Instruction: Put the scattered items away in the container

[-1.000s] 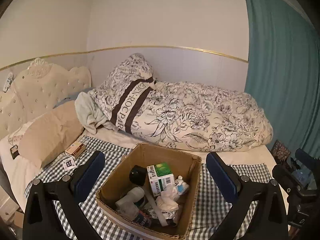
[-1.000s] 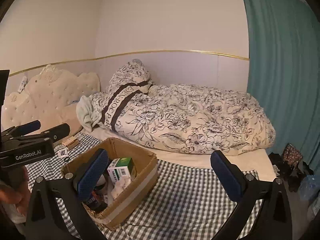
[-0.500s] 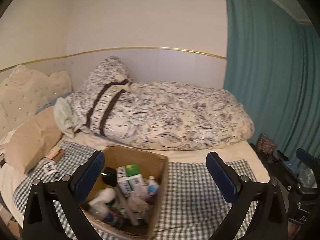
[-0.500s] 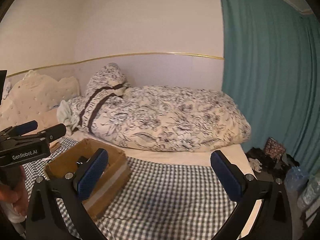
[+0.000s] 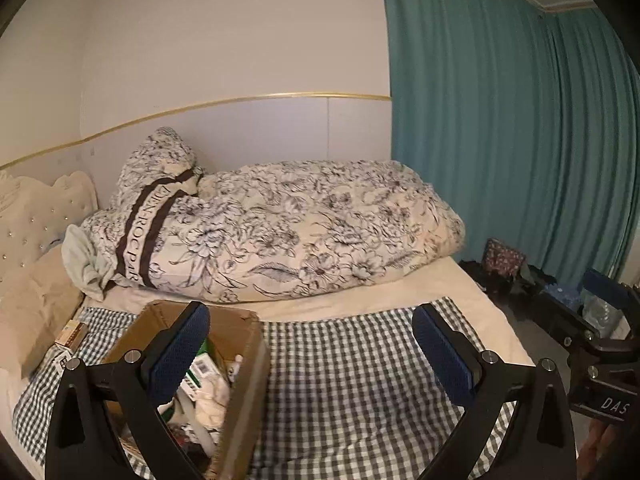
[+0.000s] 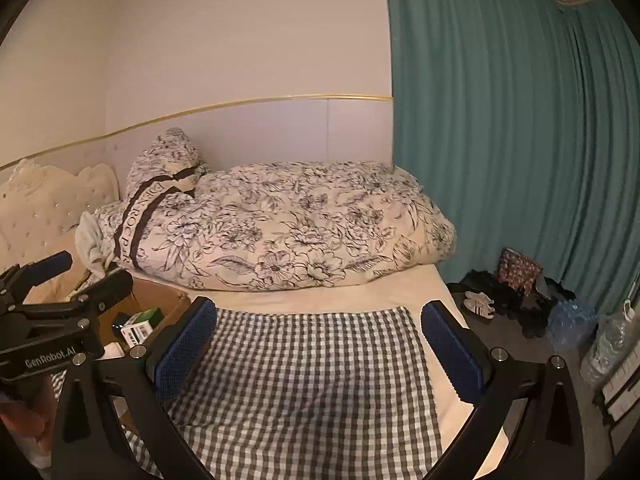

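Cardboard box [image 5: 240,364] on the bed, sitting on the checked cloth [image 5: 360,380] toward the headboard end, and it's full: a green-and-white carton [image 6: 142,322], something white and crumpled [image 5: 212,396], more bits underneath that I can't make out. Left hand-held gripper [image 5: 312,356] hangs right over the near side of the box, fingers spread wide, nothing between the blue pads [image 5: 180,352]. One pad sits in front of the box opening, the other out over bare cloth. Right hand-held gripper [image 6: 320,348] is spread just as wide and just as empty, poised above the open stretch of checked cloth, well clear of the box.

Off beside the box, by the tan pillow [image 5: 32,320], a small flat packet [image 5: 70,332] lies at the cloth's edge, with a little white tag [image 5: 64,362] just near it, both outside the box.

Behind it all, the floral duvet [image 5: 300,232] is heaped along the wall, with the tufted headboard [image 5: 36,216] at the far left. Teal curtain [image 6: 500,120] hangs at the foot of the bed, dark clutter and a pair of shoes [image 6: 480,304] on the floor below it.
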A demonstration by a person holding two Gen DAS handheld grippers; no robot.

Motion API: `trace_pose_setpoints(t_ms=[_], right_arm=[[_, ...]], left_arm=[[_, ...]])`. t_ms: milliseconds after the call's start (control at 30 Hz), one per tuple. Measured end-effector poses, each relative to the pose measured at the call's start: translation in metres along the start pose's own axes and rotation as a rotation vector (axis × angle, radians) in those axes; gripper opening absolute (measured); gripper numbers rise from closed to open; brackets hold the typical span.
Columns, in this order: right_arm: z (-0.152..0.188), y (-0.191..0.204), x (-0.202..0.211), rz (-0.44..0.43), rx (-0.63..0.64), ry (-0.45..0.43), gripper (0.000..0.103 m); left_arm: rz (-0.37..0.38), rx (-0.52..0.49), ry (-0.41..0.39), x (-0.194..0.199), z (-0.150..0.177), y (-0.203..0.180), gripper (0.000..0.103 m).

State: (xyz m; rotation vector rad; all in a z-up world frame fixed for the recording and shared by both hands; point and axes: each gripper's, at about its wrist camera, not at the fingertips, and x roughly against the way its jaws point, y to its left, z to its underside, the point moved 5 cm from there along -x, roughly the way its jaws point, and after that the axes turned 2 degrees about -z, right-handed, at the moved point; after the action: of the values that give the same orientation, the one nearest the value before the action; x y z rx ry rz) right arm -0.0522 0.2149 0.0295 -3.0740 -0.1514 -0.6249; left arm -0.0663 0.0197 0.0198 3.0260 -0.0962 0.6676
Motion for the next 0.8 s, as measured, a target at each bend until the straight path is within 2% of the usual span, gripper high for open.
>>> trace_pose_setpoints(t_ms=[267,800], right_arm=[[0.006,-0.013,0.002,0.022,-0.004,0.017,0.103],[0.016,-0.019,-0.003,0.032,0.0,0.034,0.103]], left_arm=[[0.028,0.008,0.007,-0.006,0.01,-0.018,0.103],[0.025,0.004,0.038,-0.02,0.019,-0.024,0.103]])
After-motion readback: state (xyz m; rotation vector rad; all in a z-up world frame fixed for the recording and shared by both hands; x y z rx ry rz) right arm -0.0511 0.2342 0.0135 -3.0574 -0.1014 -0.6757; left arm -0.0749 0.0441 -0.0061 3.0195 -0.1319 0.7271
